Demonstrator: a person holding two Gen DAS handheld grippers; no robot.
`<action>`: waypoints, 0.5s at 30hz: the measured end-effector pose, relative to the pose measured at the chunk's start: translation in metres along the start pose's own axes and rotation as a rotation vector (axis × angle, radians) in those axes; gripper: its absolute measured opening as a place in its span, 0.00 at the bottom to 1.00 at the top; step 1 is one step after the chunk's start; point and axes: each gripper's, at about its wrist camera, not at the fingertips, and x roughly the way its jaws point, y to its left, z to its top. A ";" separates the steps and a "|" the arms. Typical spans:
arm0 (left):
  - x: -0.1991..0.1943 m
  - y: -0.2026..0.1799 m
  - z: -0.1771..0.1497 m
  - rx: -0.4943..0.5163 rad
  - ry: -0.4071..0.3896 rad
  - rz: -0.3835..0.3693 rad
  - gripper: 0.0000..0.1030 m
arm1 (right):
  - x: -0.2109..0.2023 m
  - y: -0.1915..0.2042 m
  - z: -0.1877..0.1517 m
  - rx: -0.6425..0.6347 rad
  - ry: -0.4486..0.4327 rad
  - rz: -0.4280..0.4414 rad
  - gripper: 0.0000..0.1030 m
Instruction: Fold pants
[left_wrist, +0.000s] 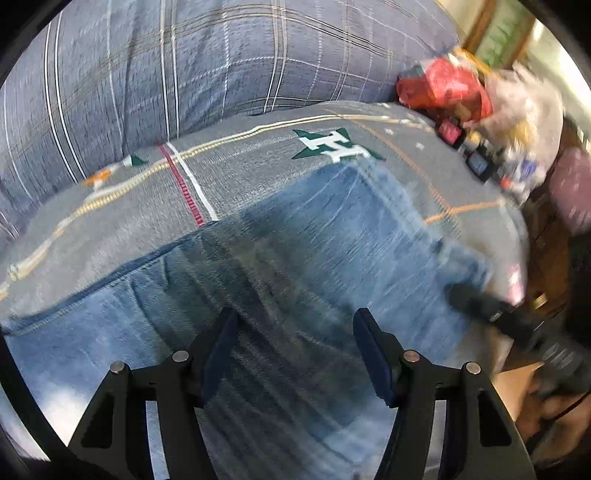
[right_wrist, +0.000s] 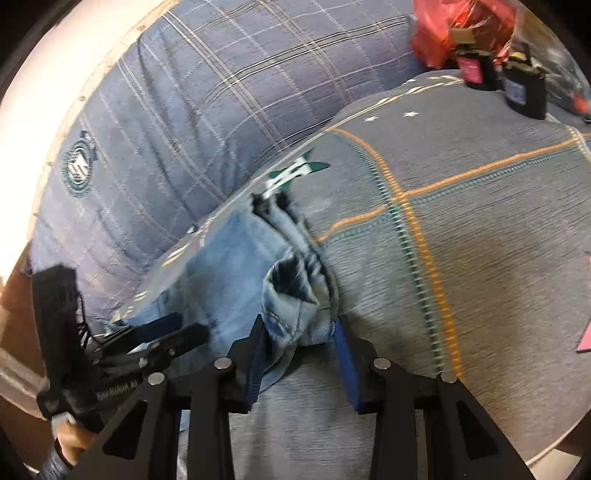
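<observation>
Blue jeans (left_wrist: 295, 240) lie spread on a grey bed cover (left_wrist: 258, 177). In the left wrist view my left gripper (left_wrist: 295, 321) hovers just over the denim, jaws open and nothing between them. My right gripper (left_wrist: 495, 314) shows as a black shape at the jeans' right edge. In the right wrist view the jeans (right_wrist: 236, 266) end in a bunched, folded edge. My right gripper (right_wrist: 299, 326) is shut on that bunch, the fabric filling the gap between the blue pads (right_wrist: 258, 350). The left gripper (right_wrist: 166, 339) lies low at the left, over the denim.
A blue plaid quilt (left_wrist: 184, 55) is piled behind the cover (right_wrist: 480, 240). A red plastic bag (right_wrist: 443, 33) and two small dark containers (right_wrist: 476, 70) (right_wrist: 524, 88) stand at the far right corner. A pink flat item (right_wrist: 585, 332) lies at the right edge.
</observation>
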 end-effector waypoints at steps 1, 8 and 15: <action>-0.004 0.003 0.004 -0.037 0.003 -0.034 0.64 | 0.000 0.002 0.000 -0.015 -0.004 -0.008 0.37; -0.013 -0.004 0.034 -0.129 0.004 -0.129 0.64 | 0.007 -0.005 0.003 0.052 -0.011 0.012 0.37; 0.002 -0.007 0.034 -0.122 0.041 -0.111 0.64 | 0.001 -0.043 -0.007 0.328 -0.005 0.184 0.38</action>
